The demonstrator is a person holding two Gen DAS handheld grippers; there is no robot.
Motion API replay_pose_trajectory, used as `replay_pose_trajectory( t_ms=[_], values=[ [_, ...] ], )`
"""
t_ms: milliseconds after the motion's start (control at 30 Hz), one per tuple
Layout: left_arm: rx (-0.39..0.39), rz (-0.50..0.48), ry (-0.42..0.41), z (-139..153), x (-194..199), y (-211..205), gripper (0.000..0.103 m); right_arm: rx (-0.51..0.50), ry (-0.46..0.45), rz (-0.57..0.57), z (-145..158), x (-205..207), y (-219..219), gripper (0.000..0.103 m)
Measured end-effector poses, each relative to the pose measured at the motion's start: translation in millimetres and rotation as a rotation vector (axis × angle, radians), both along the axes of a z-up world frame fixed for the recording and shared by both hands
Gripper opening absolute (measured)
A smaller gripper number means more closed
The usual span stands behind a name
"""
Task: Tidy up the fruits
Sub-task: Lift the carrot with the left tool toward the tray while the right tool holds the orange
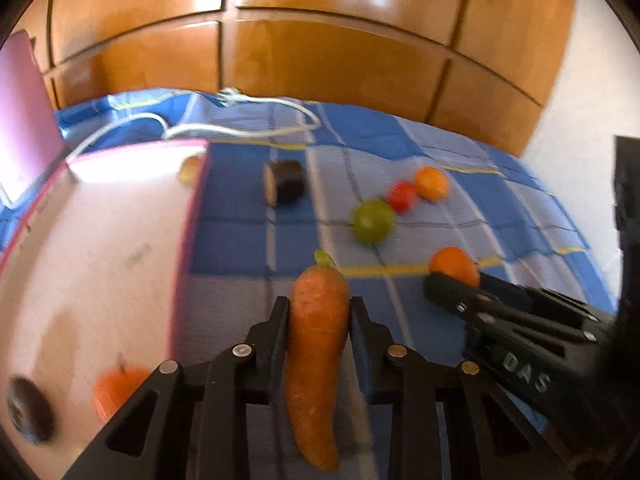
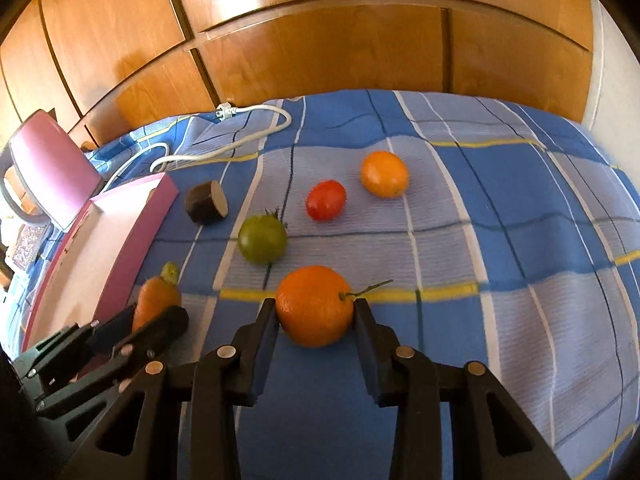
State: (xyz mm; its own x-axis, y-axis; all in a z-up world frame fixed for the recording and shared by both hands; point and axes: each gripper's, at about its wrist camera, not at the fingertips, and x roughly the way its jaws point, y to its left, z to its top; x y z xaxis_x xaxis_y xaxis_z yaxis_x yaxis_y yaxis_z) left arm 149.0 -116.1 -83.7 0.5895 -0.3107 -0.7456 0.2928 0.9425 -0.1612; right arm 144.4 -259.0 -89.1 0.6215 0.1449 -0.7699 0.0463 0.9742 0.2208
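Note:
My left gripper point(image 1: 318, 308) is shut on a carrot point(image 1: 316, 360), held beside the pink box point(image 1: 192, 216). In the right wrist view the carrot point(image 2: 154, 300) and the left gripper point(image 2: 160, 326) show at lower left. My right gripper point(image 2: 316, 310) is shut on an orange with a stem point(image 2: 314, 306); it also shows in the left wrist view point(image 1: 456, 264). A green tomato point(image 2: 262, 238), a red tomato point(image 2: 326, 200) and a second orange point(image 2: 384, 174) lie on the blue checked bedspread point(image 2: 500, 240). Inside the box lie an orange fruit point(image 1: 116, 392) and a dark round item point(image 1: 30, 412).
A dark cut cylinder point(image 2: 206, 202) lies by the box's far corner. A white power cord point(image 2: 224, 148) runs along the back. The box's pink lid point(image 2: 52, 172) stands open at left. Wooden cabinet doors point(image 2: 320, 48) rise behind the bed.

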Motion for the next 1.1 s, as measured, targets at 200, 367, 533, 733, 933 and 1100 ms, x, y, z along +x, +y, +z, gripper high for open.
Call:
replay_pose_trajectory(
  t_ms=[200, 367, 533, 733, 933, 1100],
  values=[
    [-0.059, -0.061, 0.022, -5.5, -43.4, -2.1, 0.029, 0.021, 0.021, -0.001, -2.2, -33.3, -12.7, 0.038],
    [-0.054, -0.045, 0.034, -7.5, -45.8, -5.1, 0.030, 0.036, 0.003, 0.004, -3.8, -58.4, -16.8, 0.038],
    [0.009, -0.050, 0.009, -9.7, -41.3, -15.7, 0.030, 0.036, -0.020, -0.009, -5.2, -61.6, -15.8, 0.039],
    [0.022, -0.041, 0.003, -8.2, -46.3, -13.7, 0.029, 0.037, -0.011, -0.012, -5.5, -53.7, -16.3, 0.039],
    [0.034, -0.022, -0.003, -7.6, -54.6, -10.2, 0.029, -0.004, -0.024, -0.011, -5.4, -57.2, -11.7, 0.038],
    [0.032, -0.015, -0.003, -6.3, -62.5, -5.6, 0.029, -0.040, -0.022, -0.012, -4.8, -62.6, -7.8, 0.038]
  ],
)
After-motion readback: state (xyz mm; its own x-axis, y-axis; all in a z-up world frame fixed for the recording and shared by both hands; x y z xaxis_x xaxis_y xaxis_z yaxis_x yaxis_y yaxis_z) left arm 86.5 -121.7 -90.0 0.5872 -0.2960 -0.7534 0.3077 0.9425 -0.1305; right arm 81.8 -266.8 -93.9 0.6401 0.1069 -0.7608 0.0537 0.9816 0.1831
